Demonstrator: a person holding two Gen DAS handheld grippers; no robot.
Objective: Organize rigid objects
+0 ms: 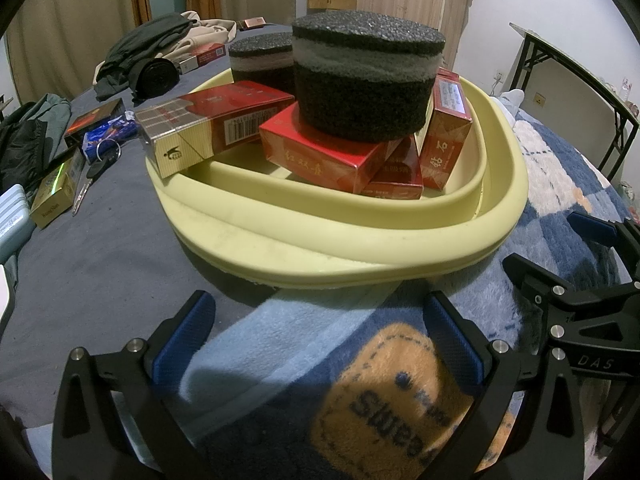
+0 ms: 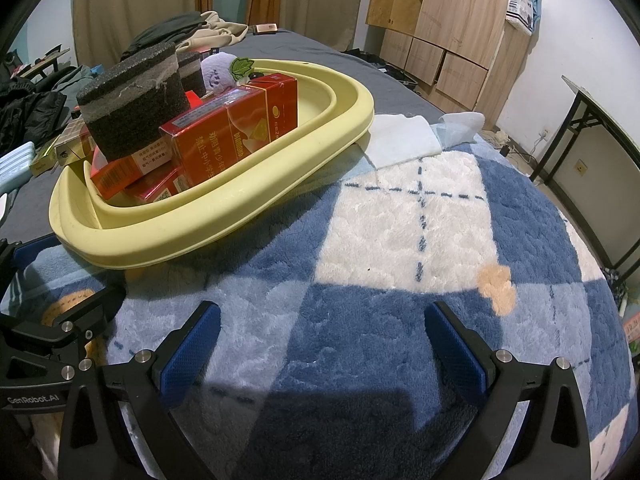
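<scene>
Nearest in both wrist views, the two grippers are seen hovering low over a plush blue-and-white blanket [image 2: 400, 216] spread on a bed. The left gripper [image 1: 318, 336] is released, its jaws spread wide with nothing between them; the right gripper [image 2: 322, 340] is likewise released and empty, and it appears at the right edge of the left wrist view, just beside its partner.

Straight ahead of the left gripper, a pale yellow basin [image 1: 320, 236] is set partly on the blanket and partly on the grey sheet [image 1: 100, 256]. Its long axis is judged to run from near left to far right as the right wrist camera shows it. Inside it, several red cigarette boxes [image 1: 328, 152] are piled, and a dark round scouring pad [image 1: 364, 80] is stacked on top of them, with a second pad [image 1: 260, 60] behind. One gold-and-red box [image 1: 208, 128] lies tilted across the left rim, overhanging it.

Left of the basin, on the sheet, loose items are still left out: a gold box [image 1: 54, 196], a key [image 1: 86, 188], a blue packet [image 1: 104, 136] and a dark box [image 1: 94, 118]. These lie to the left of the jaws, so the left hand is judged the nearer one for the next pick, with the gold box closest.

Farther off, a heap of clothes [image 1: 160, 52] is seen, and beyond it curtains and a wooden wardrobe [image 2: 452, 20].
</scene>
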